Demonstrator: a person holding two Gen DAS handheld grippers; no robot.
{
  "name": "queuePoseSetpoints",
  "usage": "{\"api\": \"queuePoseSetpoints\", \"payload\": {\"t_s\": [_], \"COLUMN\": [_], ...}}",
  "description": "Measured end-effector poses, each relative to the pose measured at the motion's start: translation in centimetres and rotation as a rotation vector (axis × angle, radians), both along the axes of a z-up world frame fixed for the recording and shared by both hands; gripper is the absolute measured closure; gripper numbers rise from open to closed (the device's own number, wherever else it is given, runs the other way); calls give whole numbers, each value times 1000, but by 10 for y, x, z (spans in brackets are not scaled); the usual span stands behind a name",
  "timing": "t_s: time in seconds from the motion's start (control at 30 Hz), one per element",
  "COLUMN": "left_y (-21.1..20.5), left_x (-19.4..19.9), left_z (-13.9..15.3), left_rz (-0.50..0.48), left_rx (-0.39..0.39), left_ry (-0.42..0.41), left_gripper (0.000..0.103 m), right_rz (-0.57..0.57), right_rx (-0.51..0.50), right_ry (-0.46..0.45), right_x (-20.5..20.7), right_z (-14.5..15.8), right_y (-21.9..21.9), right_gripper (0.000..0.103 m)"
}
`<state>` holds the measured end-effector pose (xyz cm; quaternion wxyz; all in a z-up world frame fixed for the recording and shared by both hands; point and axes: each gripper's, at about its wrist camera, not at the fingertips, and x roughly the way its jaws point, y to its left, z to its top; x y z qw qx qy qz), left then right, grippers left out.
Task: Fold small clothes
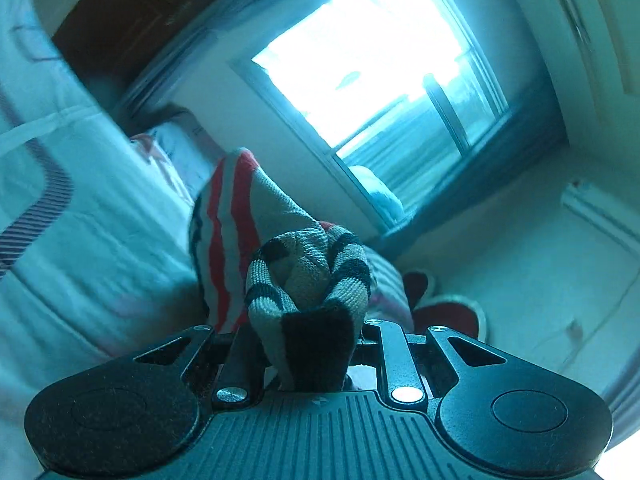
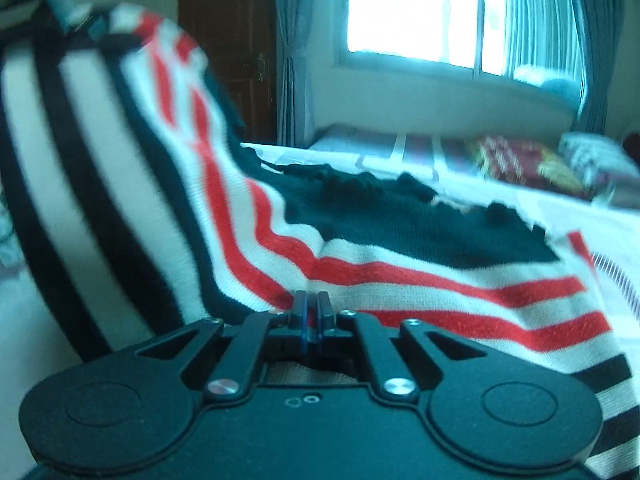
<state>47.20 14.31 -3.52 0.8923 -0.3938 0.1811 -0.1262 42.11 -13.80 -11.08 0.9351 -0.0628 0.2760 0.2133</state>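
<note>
A small knit sweater (image 2: 360, 264) with red, white and black stripes lies partly on the bed and is lifted at two places. My right gripper (image 2: 312, 312) is shut on its striped edge; the cloth rises steeply to the upper left, where my left gripper (image 2: 64, 4) holds it. In the left wrist view my left gripper (image 1: 308, 344) is shut on a bunched fold of the sweater (image 1: 304, 276), which hides the fingertips. More of the sweater hangs beyond it (image 1: 228, 240).
The white bedding (image 1: 100, 220) fills the left of the left wrist view. A window (image 1: 368, 64) with curtains is ahead. Red slippers (image 1: 448, 312) lie on the floor. Pillows and a patterned blanket (image 2: 532, 164) lie at the bed's far side.
</note>
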Motion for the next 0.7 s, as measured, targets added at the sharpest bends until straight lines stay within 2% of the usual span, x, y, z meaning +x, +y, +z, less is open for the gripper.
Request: {"api": "queuePoseSetpoints", "payload": {"t_s": [0.07,0.1,0.17,0.27,0.3,0.33,0.37,0.43,0.5,0.53,0.6,0.7], "left_y": [-21,-35,-70,-130,-151,-169,-187,-219,-235,-229,-198,-132], "left_x": [2,4,9,15,19,23,30,37,21,14,-4,-23], "left_z": [15,22,29,24,16,8,1,-20,-10,3,31,56], "left_rz": [-41,-62,-113,-179,-209,-243,-287,-398,-425,-453,-469,-348], "left_rx": [74,122,227,377,420,448,490,546,625,597,495,437], "left_ry": [-11,-11,-3,24,48,78,116,194,131,111,53,7], "left_gripper": [84,84,84,84,84,83,81,50,32,30,30,29], "right_rz": [-121,-188,-274,-394,-430,-461,-486,-501,-503,-498,-492,-442], "right_rx": [199,246,383,591,651,714,749,790,851,883,914,944], "right_ry": [55,59,114,191,207,218,218,216,241,250,255,303], "right_x": [3,1,-2,-9,-13,-17,-21,-29,-34,-37,-44,-45], "right_z": [12,17,25,32,33,35,37,40,38,38,37,33], "right_y": [-42,-63,-112,-182,-202,-221,-234,-254,-269,-276,-285,-283], "right_gripper": [94,88,87,66,52,32,26,23,23,23,23,23]}}
